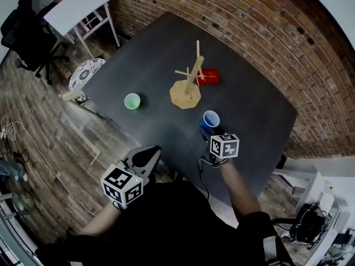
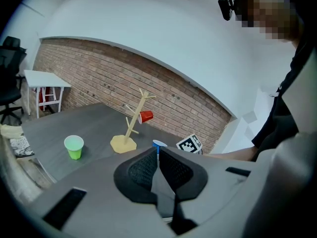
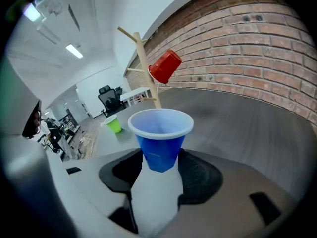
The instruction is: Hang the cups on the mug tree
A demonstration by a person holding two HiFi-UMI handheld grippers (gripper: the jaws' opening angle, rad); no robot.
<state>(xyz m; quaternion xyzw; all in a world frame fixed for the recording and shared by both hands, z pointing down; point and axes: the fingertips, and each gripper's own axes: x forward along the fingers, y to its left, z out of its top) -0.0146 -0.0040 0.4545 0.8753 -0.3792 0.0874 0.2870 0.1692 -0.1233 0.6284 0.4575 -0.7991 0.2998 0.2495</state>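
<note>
The wooden mug tree [image 1: 188,85] stands mid-table with a red cup [image 1: 209,76] hanging tilted on one of its right-hand pegs. It also shows in the right gripper view, mug tree [image 3: 143,63] and red cup [image 3: 165,66]. A green cup [image 1: 132,101] stands upright to the tree's left. My right gripper [image 1: 211,129] is shut on an upright blue cup [image 1: 211,118], its jaws gripping the lower part of the blue cup [image 3: 161,138] near the tree's base. My left gripper [image 1: 148,153] hangs shut and empty at the table's near edge.
The dark table [image 1: 249,110] runs back to a brick wall [image 1: 233,15]. On the floor to the left are a white side table [image 1: 80,7], a black office chair [image 1: 28,32] and a patterned stool [image 1: 86,71].
</note>
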